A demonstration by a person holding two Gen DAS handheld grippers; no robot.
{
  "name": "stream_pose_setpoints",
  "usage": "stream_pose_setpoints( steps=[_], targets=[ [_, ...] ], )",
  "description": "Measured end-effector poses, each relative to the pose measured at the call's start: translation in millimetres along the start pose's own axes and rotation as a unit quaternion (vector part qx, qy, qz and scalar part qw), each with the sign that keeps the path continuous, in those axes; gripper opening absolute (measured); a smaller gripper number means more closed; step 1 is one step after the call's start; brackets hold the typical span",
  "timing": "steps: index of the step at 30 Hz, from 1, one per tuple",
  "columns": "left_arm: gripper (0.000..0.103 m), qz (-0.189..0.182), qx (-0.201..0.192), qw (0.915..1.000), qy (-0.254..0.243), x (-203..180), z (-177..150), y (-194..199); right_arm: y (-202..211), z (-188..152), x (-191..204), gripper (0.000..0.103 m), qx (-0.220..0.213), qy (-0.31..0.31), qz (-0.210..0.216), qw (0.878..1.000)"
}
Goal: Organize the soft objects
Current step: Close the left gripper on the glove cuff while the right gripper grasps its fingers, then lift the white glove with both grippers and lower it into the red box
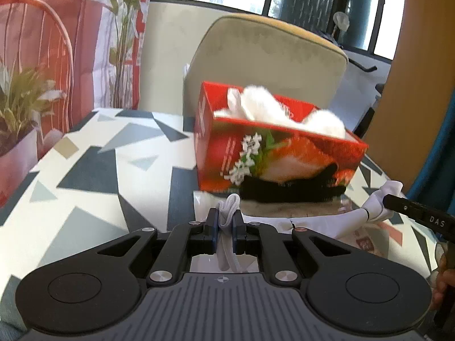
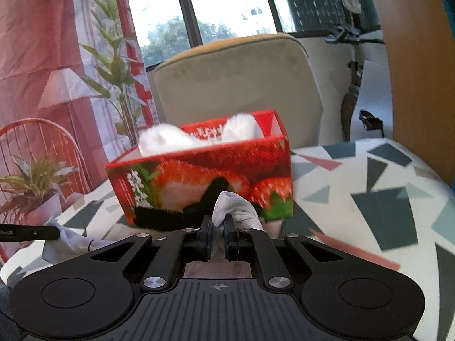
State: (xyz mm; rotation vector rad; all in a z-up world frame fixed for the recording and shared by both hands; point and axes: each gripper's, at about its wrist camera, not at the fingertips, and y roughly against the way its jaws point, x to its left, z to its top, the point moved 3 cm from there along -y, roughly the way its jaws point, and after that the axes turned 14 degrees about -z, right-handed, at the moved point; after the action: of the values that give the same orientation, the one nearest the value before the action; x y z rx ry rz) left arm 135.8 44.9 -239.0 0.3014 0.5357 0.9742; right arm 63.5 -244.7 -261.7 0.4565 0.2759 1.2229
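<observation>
Red strawberry-print box (image 1: 273,153), white fluffy fabric (image 1: 267,105) inside, white cloth (image 2: 239,207), tablecloth (image 1: 93,170) — white with grey-blue triangles

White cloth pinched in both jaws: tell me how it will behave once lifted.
The white cloth will probably go limp: it already bunches and folds where the left gripper pinches it. It looks thin and light, so the span toward the right gripper should sag. It may brush the red box close behind, though likely too lightly to move it.
</observation>
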Motion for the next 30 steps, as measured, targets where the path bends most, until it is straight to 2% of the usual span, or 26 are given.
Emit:
stream_pose_setpoints(
  steps=[8, 16, 30],
  targets=[
    [0.010, -0.005, -0.028, 0.9996, -0.004, -2.0, 27.6, 3.4, -2.7, 32.4, 9.2, 0.007, -0.029, 0.025, 0.018, 0.999],
    [0.010, -0.013, -0.024, 0.9995, -0.018, -11.1, 41.9, -3.7, -9.6, 54.9, -0.3, 0.007, -0.034, 0.018, 0.024, 0.999],
    [0.010, -0.014, -0.048, 0.9975, -0.051, -18.1, 84.3, -14.8, -30.5, 84.4, 2.0, 0.007, -0.055, 0.034, 0.034, 0.997]
  ],
)
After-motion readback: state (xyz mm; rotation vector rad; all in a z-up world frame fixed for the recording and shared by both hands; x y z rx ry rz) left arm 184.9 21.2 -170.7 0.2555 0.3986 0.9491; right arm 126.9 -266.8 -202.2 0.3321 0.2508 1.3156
